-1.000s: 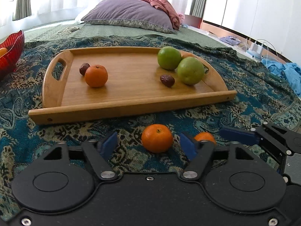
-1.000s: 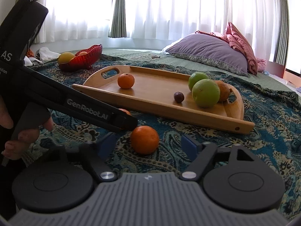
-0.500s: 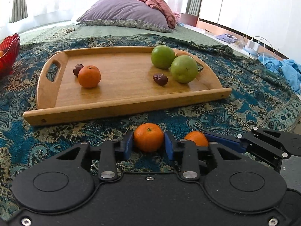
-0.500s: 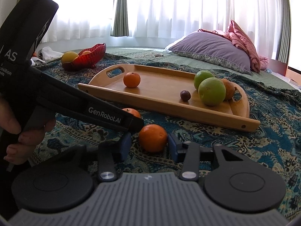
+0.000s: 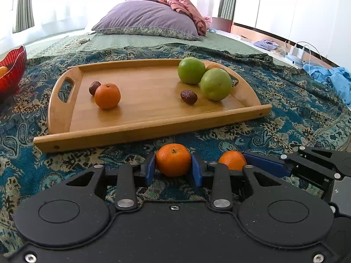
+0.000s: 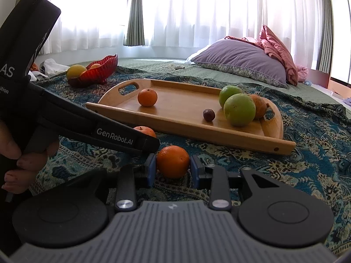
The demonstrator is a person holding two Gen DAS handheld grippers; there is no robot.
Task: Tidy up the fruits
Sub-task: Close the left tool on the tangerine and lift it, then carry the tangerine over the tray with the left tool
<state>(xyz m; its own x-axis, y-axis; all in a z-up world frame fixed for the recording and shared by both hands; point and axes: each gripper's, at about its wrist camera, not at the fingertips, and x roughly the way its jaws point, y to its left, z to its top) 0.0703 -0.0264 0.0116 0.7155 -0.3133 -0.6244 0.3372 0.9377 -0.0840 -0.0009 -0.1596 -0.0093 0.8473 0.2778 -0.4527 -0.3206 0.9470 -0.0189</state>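
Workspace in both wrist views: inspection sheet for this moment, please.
Surface: patterned blue bedspread.
Job's things: wooden tray holds an orange, two green fruits, two dark small fruits and another orange fruit behind the green ones.
Clutter: red bowl with fruit.
Grippers: left claw shut on left mandarin; right claw shut on right mandarin.
Cables: white charger leads by the wall.
Surroundings: purple pillow, curtains.

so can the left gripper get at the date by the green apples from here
Probably not as things stand: the left gripper has its jaws shut on an orange, so it is occupied. Otherwise the date lies open on the tray, with only the low front rim between.
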